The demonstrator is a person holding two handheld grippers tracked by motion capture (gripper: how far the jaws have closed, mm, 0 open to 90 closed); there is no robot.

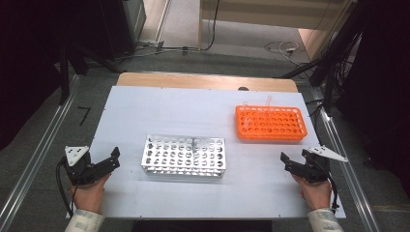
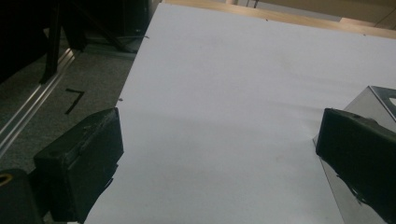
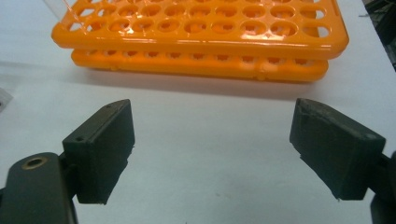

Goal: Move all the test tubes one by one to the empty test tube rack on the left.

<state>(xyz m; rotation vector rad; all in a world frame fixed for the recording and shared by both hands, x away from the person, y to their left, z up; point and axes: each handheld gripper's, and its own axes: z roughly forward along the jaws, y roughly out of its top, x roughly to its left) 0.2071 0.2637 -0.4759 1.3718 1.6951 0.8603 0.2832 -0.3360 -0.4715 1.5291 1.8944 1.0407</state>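
High view: white table (image 1: 145, 104) with two racks. Steel rack (image 1: 183, 155) sits near the front, left of centre; its holes look empty. Orange rack (image 1: 271, 123) sits farther back on the right, with two clear tubes (image 1: 267, 102) standing in its far row, the rest of the holes bare. Left gripper (image 1: 114, 158) rests at the table's left edge, near the steel rack but apart from it. Right gripper (image 1: 285, 161) rests at the right front, short of the orange rack. Both are released, nothing between the jaws.

Left gripper view: jaws spread wide over bare table; a corner of the steel rack (image 2: 380, 100) shows just behind the right-hand jaw. Risk, as I judge it: a sideways swing from here clips that corner and shoves the light rack.

Right gripper view: jaws wide apart, orange rack (image 3: 205, 42) straight ahead, one tube (image 3: 58, 7) just visible at its far left corner. Likely trouble: the tubes are thin, clear and hard to see, so a low approach could knock the rack's near rim, or an off-centre pinch could tip a tube or let it slip.
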